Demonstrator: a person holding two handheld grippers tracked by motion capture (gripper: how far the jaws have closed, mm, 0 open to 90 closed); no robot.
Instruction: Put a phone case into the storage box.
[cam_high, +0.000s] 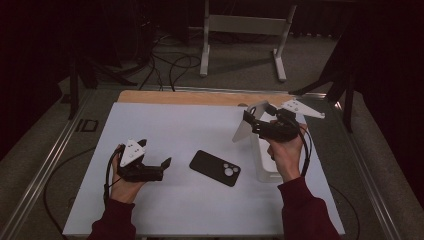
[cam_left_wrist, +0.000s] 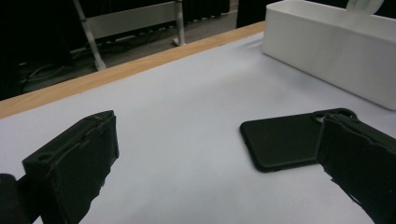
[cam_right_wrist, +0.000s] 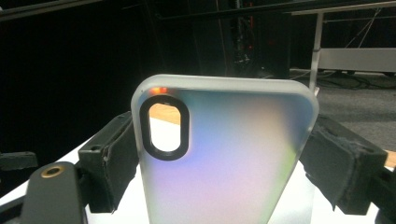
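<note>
Between the right gripper's (cam_right_wrist: 224, 158) 2 clenched fingers (cam_right_wrist: 116, 158), an upright translucent phone case (cam_right_wrist: 224, 154); left gripper (cam_left_wrist: 215, 158) released.

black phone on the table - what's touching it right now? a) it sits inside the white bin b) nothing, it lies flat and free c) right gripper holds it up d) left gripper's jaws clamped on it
b: the black phone lies flat on the table, with the open left gripper short of it.
</note>
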